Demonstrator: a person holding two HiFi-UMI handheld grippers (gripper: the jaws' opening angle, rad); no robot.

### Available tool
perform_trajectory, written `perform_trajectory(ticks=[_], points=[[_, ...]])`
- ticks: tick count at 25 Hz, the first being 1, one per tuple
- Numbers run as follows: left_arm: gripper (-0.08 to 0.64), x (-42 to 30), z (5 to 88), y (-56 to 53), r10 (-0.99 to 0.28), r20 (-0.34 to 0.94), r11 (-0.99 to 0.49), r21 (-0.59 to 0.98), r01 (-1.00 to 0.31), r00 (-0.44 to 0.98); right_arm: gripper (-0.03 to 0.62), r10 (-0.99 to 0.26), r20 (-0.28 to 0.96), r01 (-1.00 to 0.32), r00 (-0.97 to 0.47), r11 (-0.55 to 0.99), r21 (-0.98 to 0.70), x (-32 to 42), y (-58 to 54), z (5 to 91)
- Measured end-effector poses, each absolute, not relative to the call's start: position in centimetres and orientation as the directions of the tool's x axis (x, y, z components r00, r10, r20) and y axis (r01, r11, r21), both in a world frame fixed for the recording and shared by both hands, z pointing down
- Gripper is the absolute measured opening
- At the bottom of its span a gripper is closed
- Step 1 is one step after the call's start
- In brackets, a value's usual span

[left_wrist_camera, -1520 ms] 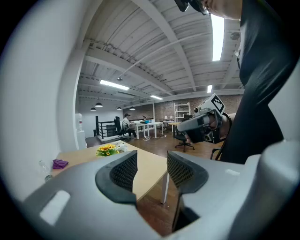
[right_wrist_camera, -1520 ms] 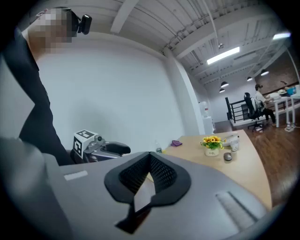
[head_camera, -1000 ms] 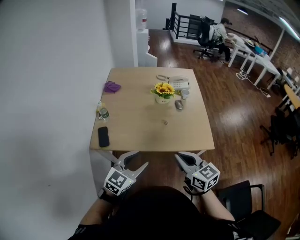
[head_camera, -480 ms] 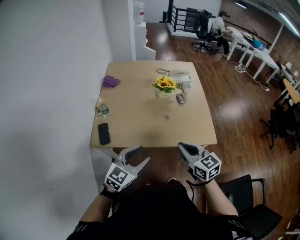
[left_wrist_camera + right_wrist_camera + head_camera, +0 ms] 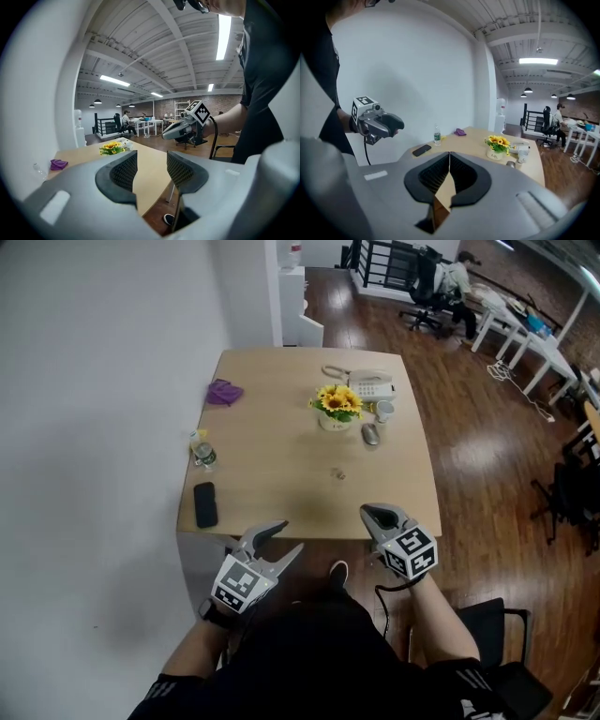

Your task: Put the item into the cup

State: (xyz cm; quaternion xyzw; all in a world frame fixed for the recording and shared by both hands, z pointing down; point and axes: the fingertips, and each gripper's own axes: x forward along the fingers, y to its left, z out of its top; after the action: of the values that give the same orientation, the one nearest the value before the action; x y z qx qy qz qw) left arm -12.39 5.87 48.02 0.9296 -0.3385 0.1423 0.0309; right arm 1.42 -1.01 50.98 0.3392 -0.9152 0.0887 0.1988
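Note:
A small pale item (image 5: 339, 474) lies near the middle of the wooden table (image 5: 281, 456). The white cup (image 5: 383, 411) stands at the far right, beside the sunflower pot (image 5: 337, 407); it also shows in the right gripper view, cup (image 5: 521, 157). Both grippers hover just short of the table's near edge, well away from the item. My left gripper (image 5: 286, 536) (image 5: 151, 171) is open with nothing between its jaws. My right gripper (image 5: 372, 513) (image 5: 449, 171) is shut, its pads touching, holding nothing.
On the table are a black phone (image 5: 204, 504), a water bottle (image 5: 202, 456), a purple cloth (image 5: 223, 392), a desk telephone (image 5: 370, 385) and a grey mouse (image 5: 369, 434). A white wall runs along the left. A black chair (image 5: 497, 652) stands at my right.
Both grippers have crept forward to the table's near edge. The head view has shifted, so the table sits a little nearer and more central.

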Motion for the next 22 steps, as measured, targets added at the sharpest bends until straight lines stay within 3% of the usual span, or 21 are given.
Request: perform_trajectory(ticks=[15,22], points=[[0.192,-7.0,54.4,-9.4,-0.662,0.416,-0.675,0.03,-0.737,0.623,0.075,-0.336,0.674,-0.434,-0.658,0.901,0.025,2.0,-15.0,63.5],[0.192,-5.7,57.3,-12.9,-0.641,0.468,-0.655,0.08,-0.751,0.609,0.095,-0.24,0.779,-0.398,-0.58,0.917,-0.014,1.6,-19.3,70.0]])
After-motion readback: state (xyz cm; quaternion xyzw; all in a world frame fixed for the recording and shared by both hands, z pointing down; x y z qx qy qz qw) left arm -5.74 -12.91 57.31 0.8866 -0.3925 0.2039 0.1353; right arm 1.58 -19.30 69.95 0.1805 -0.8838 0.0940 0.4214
